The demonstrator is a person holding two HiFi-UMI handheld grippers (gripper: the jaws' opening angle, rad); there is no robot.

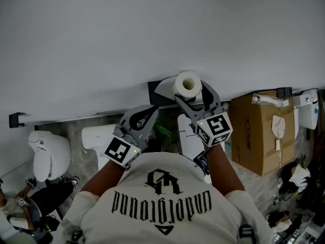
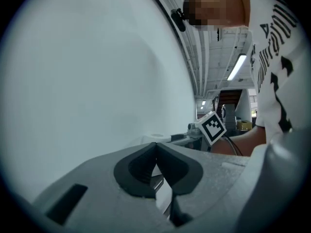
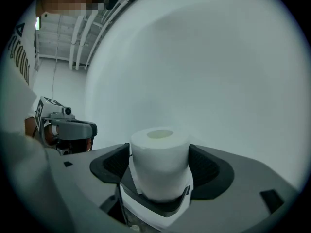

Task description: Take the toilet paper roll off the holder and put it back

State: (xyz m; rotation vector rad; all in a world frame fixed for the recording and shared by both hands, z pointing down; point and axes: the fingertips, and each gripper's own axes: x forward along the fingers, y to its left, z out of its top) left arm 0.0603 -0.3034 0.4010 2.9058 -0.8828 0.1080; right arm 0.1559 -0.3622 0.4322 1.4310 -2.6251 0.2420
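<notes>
A white toilet paper roll stands upright on its holder against the pale wall. In the right gripper view the roll rests on the holder's white shelf with a dark rim. My right gripper is open, one dark pad on each side of the roll, close to its sides without squeezing it. From the head view, the right gripper reaches just below the roll. My left gripper hangs lower and to the left, away from the roll. Its jaws are shut with nothing between them.
A cardboard box stands on the floor at the right, with white fittings beyond it. A white toilet is at the left. A white unit and a green object lie below the holder.
</notes>
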